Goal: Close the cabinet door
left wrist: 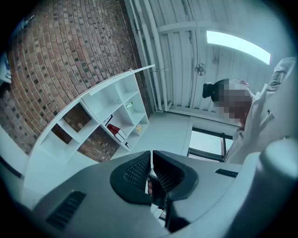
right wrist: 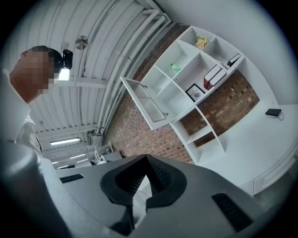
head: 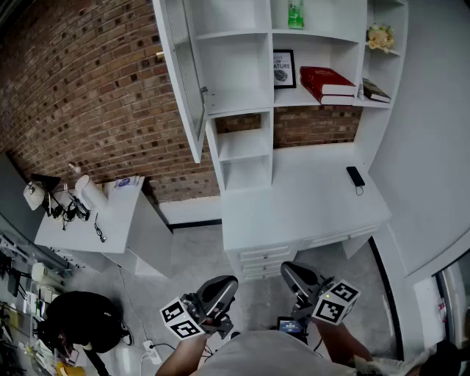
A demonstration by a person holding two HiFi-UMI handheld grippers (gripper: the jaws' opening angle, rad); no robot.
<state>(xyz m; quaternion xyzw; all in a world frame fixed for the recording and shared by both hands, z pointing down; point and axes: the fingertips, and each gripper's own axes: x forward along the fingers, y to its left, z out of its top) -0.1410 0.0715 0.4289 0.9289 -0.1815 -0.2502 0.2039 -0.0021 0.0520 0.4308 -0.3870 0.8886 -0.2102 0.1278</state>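
A white cabinet door point(head: 180, 73) stands swung open at the left of the white shelf unit point(head: 242, 110), with a small gold knob point(head: 159, 56) on its outer face. The same door point(right wrist: 146, 100) shows in the right gripper view, hinged out from the shelves. My left gripper point(head: 220, 290) and right gripper point(head: 297, 277) hang low near my body, far below the door and in front of the desk. Both sets of jaws are shut with nothing between them. In the left gripper view the shelf unit point(left wrist: 100, 114) shows tilted, and the door is out of sight.
A white desk point(head: 308, 198) with drawers point(head: 257, 257) juts out below the shelves; a black phone point(head: 355, 176) lies on it. Red books point(head: 327, 82), a framed picture point(head: 283, 68) and a green bottle point(head: 295, 13) sit on shelves. A small white table point(head: 95, 217) with clutter stands left.
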